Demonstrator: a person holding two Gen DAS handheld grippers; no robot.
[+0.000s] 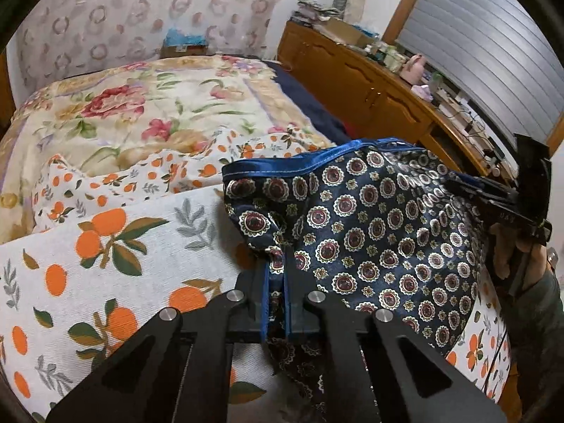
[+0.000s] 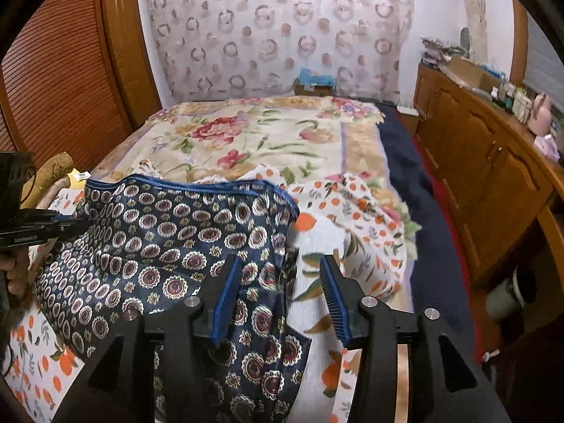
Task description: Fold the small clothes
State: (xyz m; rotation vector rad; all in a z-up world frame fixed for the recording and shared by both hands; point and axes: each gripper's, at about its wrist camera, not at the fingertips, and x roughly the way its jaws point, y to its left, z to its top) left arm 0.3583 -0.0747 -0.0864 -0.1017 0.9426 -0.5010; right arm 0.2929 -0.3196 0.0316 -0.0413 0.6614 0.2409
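Left wrist view. Left tool [image 1: 278,303]: blue pads pinched together on a bunched fold of the shorts [image 1: 380,225], near their lower left corner. Shorts: dark navy, printed with round medallions, blue satin waistband [image 1: 282,167] along the far edge; they lie on the orange-print sheet [image 1: 105,268] at the near end of the bed. Right tool [image 1: 493,194]: seen from the side at the garment's right edge, held by a hand [image 1: 518,257] (its jaw gap is not readable from here). Floral quilt [image 1: 141,105] beyond; wooden sideboard [image 1: 370,88] to the right, cluttered on top.

Right wrist view. Right tool [image 2: 282,296]: jaws half apart, no grip; the left pad stands over the shorts [image 2: 158,246], the right pad over the orange-print sheet [image 2: 317,246], the garment's right edge between them. Left tool [image 2: 67,225]: at the shorts' left edge. Louvred wooden door [image 2: 60,81] at left.
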